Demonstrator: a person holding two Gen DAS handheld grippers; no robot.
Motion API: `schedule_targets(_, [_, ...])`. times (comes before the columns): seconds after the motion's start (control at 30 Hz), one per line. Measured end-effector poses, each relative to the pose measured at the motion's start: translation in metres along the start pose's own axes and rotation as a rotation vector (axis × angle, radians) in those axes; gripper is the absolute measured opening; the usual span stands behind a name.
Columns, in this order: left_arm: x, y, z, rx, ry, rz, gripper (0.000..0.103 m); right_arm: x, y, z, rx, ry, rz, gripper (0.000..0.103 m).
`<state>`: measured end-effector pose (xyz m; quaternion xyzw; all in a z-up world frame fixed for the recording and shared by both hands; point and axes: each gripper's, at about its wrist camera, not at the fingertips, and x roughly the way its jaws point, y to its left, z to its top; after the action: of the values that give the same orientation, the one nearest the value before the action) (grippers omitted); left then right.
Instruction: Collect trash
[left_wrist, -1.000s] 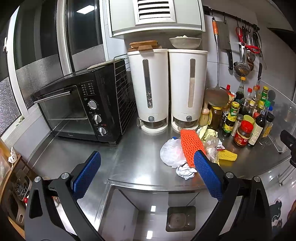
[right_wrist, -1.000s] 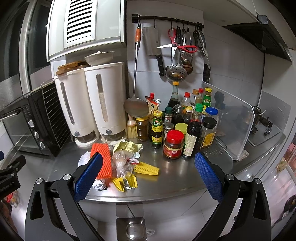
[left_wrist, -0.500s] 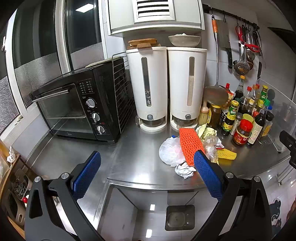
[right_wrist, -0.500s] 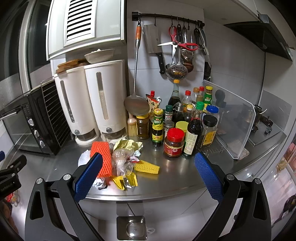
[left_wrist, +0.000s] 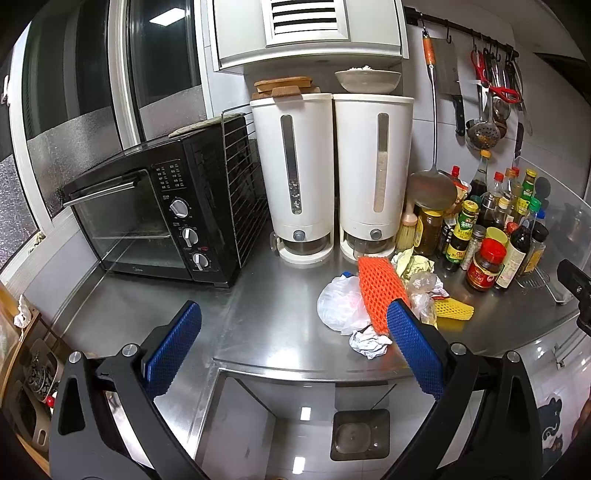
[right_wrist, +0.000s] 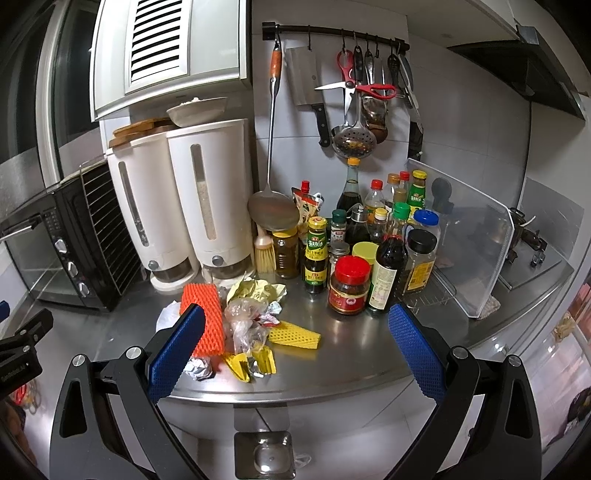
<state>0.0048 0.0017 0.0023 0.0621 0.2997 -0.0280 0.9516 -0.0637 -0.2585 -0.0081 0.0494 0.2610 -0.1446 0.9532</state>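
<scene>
A heap of trash lies on the steel counter (left_wrist: 280, 321): an orange foam net (left_wrist: 378, 288), a white plastic bag (left_wrist: 338, 304), a crumpled white wad (left_wrist: 367, 341), a yellow foam net (left_wrist: 454, 309) and clear plastic wrap (left_wrist: 423, 286). The right wrist view shows the same orange foam net (right_wrist: 207, 314), yellow foam net (right_wrist: 295, 335), crumpled wad (right_wrist: 199, 367) and a yellow-green wrapper (right_wrist: 258, 290). My left gripper (left_wrist: 291, 350) hangs open before the counter's front edge, left of the heap. My right gripper (right_wrist: 293, 354) is open too, empty, just short of the heap.
A black toaster oven (left_wrist: 162, 206) stands at the left, two white dispensers (left_wrist: 332, 173) behind the heap. Sauce bottles and jars (right_wrist: 373, 251) crowd the right, beside a clear splash guard (right_wrist: 469, 236). Utensils hang on a wall rail (right_wrist: 351, 37). A floor drain (right_wrist: 264, 454) lies below.
Both grippers have crept slightly closer to the counter; the views shift a little. Both stay open and the trash has not moved.
</scene>
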Motion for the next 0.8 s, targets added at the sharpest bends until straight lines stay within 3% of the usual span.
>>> schedule_targets(0.8, [0.0064,-0.0040,0.0016,0.016,0.006,-0.013,0.095,0.0041,-0.0061,0.0044,0.002,0.004,-0.009,0.100])
